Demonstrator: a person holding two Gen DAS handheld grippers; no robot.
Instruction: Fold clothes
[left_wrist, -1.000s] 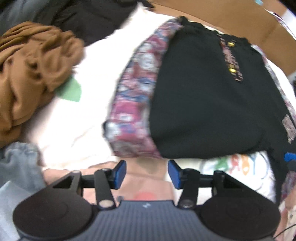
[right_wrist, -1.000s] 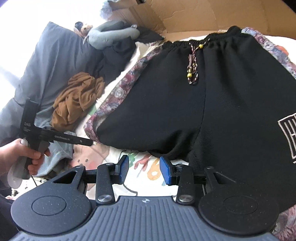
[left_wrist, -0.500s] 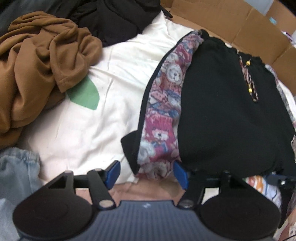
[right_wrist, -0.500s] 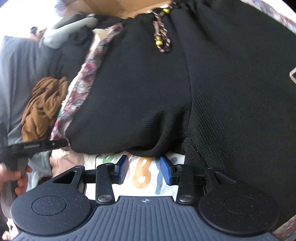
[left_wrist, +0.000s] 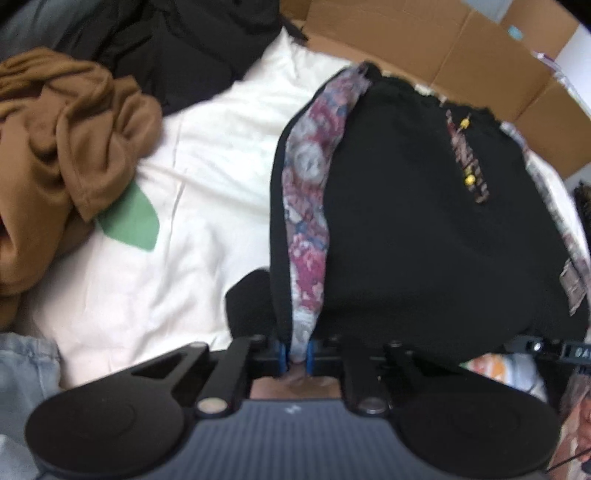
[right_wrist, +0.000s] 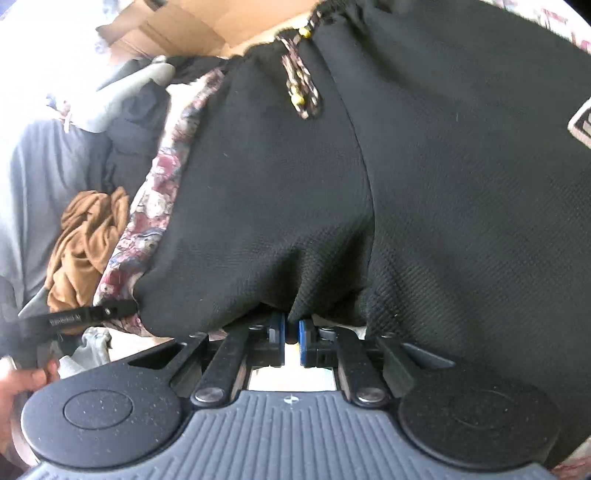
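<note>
In the left wrist view a brown garment (left_wrist: 62, 155) is bunched at nine o'clock on the white sheet (left_wrist: 207, 177), with a green patch (left_wrist: 129, 221) just beside its hem. The black shorts (left_wrist: 424, 236) lie spread from the centre to three o'clock, cardboard (left_wrist: 424, 44) behind them at one o'clock. At six o'clock the left tool (left_wrist: 294, 356) has just closed, and its blue pads pinch the patterned side stripe (left_wrist: 310, 206) at the leg hem. In the right wrist view a hand (right_wrist: 22, 384) shows at eight o'clock, and the right tool (right_wrist: 291, 334) at six o'clock has just closed too, gripping the shorts' lower hem near the crotch seam; the drawstring (right_wrist: 299, 85) hangs at twelve o'clock.
</note>
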